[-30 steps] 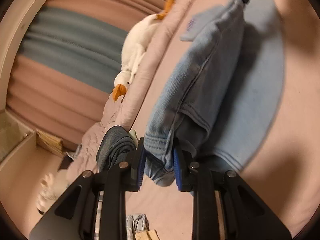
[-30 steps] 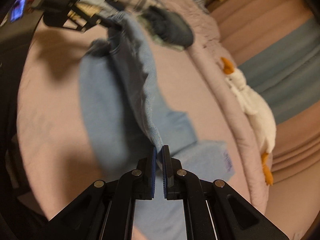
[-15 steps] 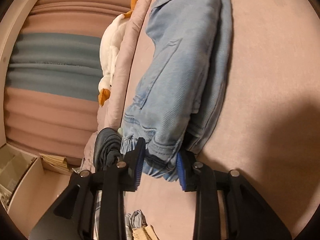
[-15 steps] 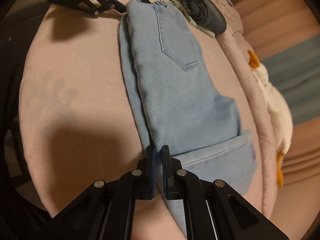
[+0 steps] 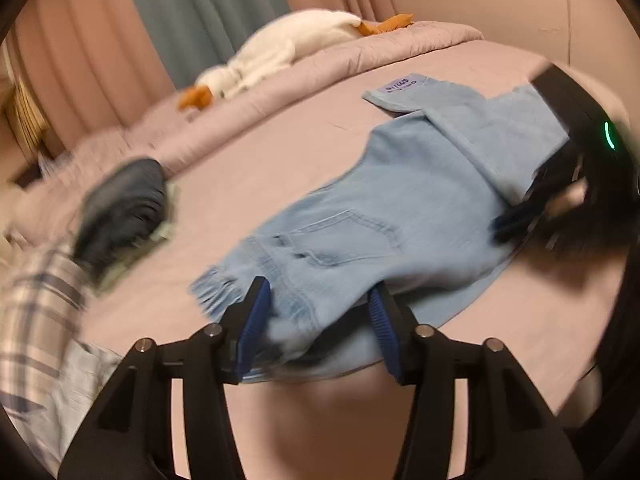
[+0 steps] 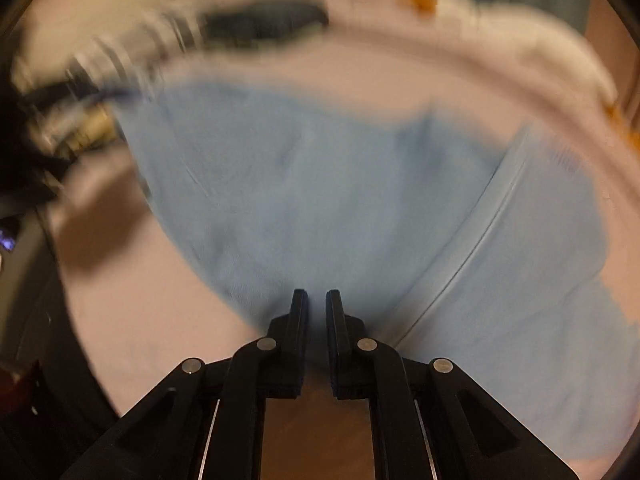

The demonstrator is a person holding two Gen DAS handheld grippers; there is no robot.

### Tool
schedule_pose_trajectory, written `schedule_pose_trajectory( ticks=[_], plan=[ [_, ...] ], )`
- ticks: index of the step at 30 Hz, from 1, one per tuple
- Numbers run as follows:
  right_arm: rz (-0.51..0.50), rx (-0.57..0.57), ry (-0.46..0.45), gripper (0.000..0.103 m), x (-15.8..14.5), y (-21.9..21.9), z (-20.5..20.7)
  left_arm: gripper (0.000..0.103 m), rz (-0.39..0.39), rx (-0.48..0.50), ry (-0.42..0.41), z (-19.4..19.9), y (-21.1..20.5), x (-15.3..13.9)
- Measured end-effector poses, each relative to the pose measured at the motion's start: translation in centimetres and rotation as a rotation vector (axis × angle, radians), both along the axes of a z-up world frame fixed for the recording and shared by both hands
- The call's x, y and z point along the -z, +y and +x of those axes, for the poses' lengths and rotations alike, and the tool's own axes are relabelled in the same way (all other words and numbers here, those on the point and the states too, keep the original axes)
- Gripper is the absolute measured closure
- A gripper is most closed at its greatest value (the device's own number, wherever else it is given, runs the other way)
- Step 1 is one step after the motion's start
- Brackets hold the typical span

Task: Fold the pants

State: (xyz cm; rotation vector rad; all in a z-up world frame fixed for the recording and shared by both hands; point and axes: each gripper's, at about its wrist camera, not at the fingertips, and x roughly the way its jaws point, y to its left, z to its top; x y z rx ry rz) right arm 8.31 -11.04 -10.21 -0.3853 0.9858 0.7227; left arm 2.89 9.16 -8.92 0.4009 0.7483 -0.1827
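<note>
Left wrist view shows your left gripper [image 5: 316,324] with its jaws opening around the frayed waistband end of the pants [image 5: 404,216], cloth lying between the blue pads but no longer pinched. The pale blue jeans lie flat on the pink bed [image 5: 280,160], folded lengthwise with the back pocket facing up and the hem end doubled over at the far side, near the right gripper [image 5: 516,220]. In the right wrist view the picture is badly smeared, but the right gripper [image 6: 317,300] has its jaws almost together, only a narrow slit between them, right at the near edge of the denim; you cannot tell from that blur whether a thin layer of cloth is caught in the slit. To finish this laying-down step well, let the left jaws clear the waistband fully before you lift, and lift straight up so the fringe does not drag and skew the fold. Do the same on the right: open first, then rise. Check that the long edges sit stacked, since a strip of the lower layer shows along the near side. Keep clear of the dark bundle [image 5: 120,208] and the checked cloth [image 5: 36,312] to the left, and of the plush goose [image 5: 280,52] along the far edge.
</note>
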Motion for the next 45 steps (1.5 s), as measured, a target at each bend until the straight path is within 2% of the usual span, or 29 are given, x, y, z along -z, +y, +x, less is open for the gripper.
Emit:
schedule_pose_trajectory(
  ticks=[1,2,4,6,7,8,11,13,14,16,19,23,27,29,34,37,38,39,41,43,45],
  plan=[
    [0.027,-0.007,-0.053,0.096,0.0,-0.1,-0.5,0.048,-0.011,-0.020,0.020,0.1,-0.3,0.0],
    [0.024,-0.016,-0.062,0.096,-0.1,-0.2,-0.8,0.047,-0.041,-0.028,0.046,0.1,0.0,-0.1],
    [0.038,-0.006,-0.012,0.096,-0.8,-0.8,-0.7,0.047,-0.069,-0.045,0.076,-0.3,1.2,-0.3],
    [0.088,-0.001,0.036,0.094,-1.7,-2.1,-0.4,0.046,-0.035,-0.105,0.095,-1.1,3.1,0.0],
    [0.106,0.005,0.043,0.089,-2.1,-2.8,-0.3,0.043,-0.017,-0.148,0.108,-1.5,4.4,0.2],
    [0.134,0.012,0.047,0.088,-2.7,-3.7,-0.1,0.040,-0.034,-0.173,0.125,-1.9,5.4,0.2],
    [0.225,0.048,0.039,0.085,-4.3,-5.6,0.4,0.043,-0.008,-0.267,0.108,-2.9,7.3,-0.2],
    [0.259,0.106,0.017,0.066,-4.8,-6.6,1.3,0.043,-0.052,-0.270,0.081,-2.7,7.2,-1.4],
    [0.278,0.145,0.009,0.062,-5.1,-7.3,1.9,0.042,-0.096,-0.261,0.063,-2.4,6.9,-2.2],
    [0.319,0.215,0.015,0.060,-5.5,-8.4,3.6,0.042,-0.183,-0.236,0.028,-1.5,5.6,-3.5],
    [0.350,0.311,0.030,0.057,-5.8,-9.8,5.3,0.038,-0.289,-0.181,0.017,0.7,2.9,-3.8],
    [0.279,0.448,0.040,0.053,-5.6,-10.1,9.7,0.038,-0.406,-0.141,0.098,4.9,-1.6,-1.3],
    [0.218,0.513,0.068,0.053,-5.3,-9.3,14.5,0.039,-0.498,-0.162,0.235,8.7,-5.1,2.3],
    [0.191,0.526,0.074,0.053,-5.3,-8.5,16.9,0.039,-0.531,-0.166,0.276,9.6,-6.0,3.1],
    [0.065,0.555,0.057,0.051,-4.3,-5.7,22.3,0.039,-0.503,-0.173,0.266,10.8,-7.6,3.8],
    [-0.051,0.551,0.093,0.051,-1.6,-4.0,24.5,0.037,-0.478,-0.168,0.265,11.1,-8.1,4.0],
    [-0.122,0.542,0.100,0.051,-0.3,-3.5,25.0,0.037,-0.468,-0.165,0.263,11.1,-8.1,4.0],
    [-0.157,0.522,0.081,0.052,0.3,-3.2,25.0,0.037,-0.454,-0.156,0.259,11.1,-8.3,4.0],
    [-0.174,0.492,0.029,0.063,0.3,-3.1,24.5,0.037,-0.439,-0.144,0.255,11.0,-8.4,4.0],
    [-0.151,0.502,0.038,0.099,-0.2,-4.0,24.5,0.037,-0.437,-0.140,0.254,11.0,-8.5,3.8],
    [-0.074,0.544,0.068,0.099,-1.2,-5.9,24.2,0.038,-0.507,-0.115,0.273,10.8,-8.4,3.4]
  ],
)
